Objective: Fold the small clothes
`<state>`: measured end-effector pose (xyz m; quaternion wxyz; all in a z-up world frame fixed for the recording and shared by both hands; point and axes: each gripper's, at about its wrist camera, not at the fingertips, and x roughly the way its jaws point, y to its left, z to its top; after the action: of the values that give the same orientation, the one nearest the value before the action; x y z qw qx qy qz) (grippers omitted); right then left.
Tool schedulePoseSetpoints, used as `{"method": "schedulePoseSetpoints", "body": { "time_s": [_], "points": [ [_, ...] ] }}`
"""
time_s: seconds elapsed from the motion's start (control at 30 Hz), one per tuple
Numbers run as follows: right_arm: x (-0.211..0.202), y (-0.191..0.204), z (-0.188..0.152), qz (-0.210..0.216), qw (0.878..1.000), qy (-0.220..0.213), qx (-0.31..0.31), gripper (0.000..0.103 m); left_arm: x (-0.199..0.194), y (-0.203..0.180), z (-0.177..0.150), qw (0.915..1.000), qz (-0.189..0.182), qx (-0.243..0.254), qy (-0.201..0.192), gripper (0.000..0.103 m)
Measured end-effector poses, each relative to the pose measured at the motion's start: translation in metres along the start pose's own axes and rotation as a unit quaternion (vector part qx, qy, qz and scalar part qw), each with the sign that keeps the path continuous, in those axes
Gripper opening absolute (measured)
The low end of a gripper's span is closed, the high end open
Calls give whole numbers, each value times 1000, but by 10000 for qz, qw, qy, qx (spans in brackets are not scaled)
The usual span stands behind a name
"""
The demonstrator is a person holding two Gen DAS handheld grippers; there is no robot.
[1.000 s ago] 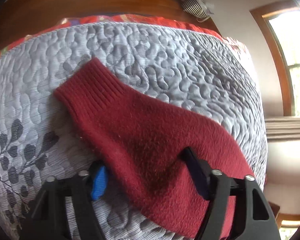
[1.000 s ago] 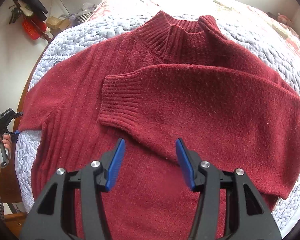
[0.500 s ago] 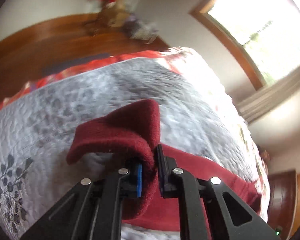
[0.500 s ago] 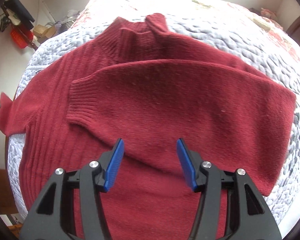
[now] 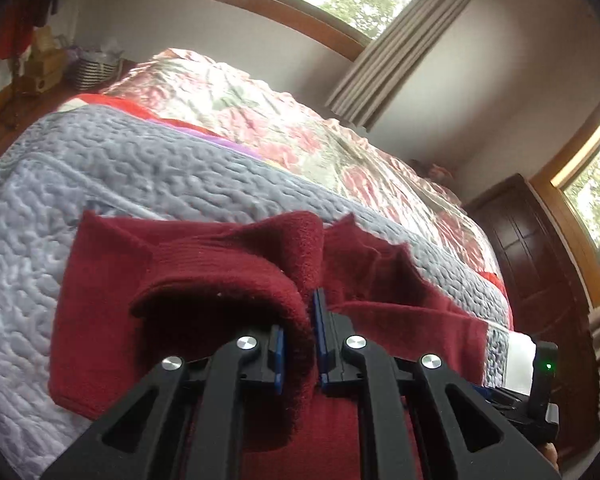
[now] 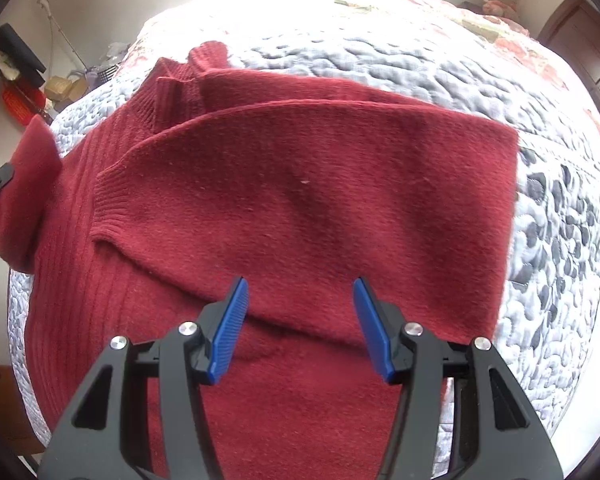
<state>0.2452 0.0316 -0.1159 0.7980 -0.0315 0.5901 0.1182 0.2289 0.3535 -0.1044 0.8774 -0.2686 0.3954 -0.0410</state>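
Left wrist view shows the left tool (image 5: 300, 344), which a second ago straddled the flat sleeve (image 5: 236, 280) of the red sweater (image 6: 300, 208) on the bed (image 6: 560, 240), now clamped on it and lifted for folding, while the right tool (image 6: 300, 328) hovers wide.
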Motion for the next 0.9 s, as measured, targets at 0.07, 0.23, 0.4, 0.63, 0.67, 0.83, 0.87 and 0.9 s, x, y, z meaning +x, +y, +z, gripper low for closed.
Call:
{"method": "schedulePoseSetpoints", "body": {
  "time_s": [0.07, 0.23, 0.4, 0.63, 0.67, 0.83, 0.87, 0.9],
  "points": [
    [-2, -8, -3, -8, 10000, -5, 61, 55, 19, -24, -8, 9996, -117, 190, 171, 12],
    [3, -26, -7, 63, 9996, 105, 245, 55, 78, -45, -38, 9937, -43, 418, 1042, 20],
    [9, -35, -10, 170, 9992, 205, 313, 55, 92, -42, -67, 9813, -277, 510, 1834, 51],
    [9, -38, -12, 253, 9990, 172, 329, 55, 49, -13, -57, 9855, -517, -17, 1614, 68],
    [8, -39, -12, 248, 9990, 168, 317, 55, 48, 0, -52, 9867, -418, -311, 1541, 68],
    [4, -39, -13, 227, 9992, 157, 284, 55, 66, 38, -38, 9775, -194, -1471, 1502, 65],
    [3, -39, -13, 221, 9993, 159, 274, 56, 70, 43, -36, 9747, -229, -1676, 1459, 63],
    [3, -39, -13, 206, 9993, 160, 260, 56, 72, 47, -33, 9730, -250, -1808, 1414, 60]
  ]
}}
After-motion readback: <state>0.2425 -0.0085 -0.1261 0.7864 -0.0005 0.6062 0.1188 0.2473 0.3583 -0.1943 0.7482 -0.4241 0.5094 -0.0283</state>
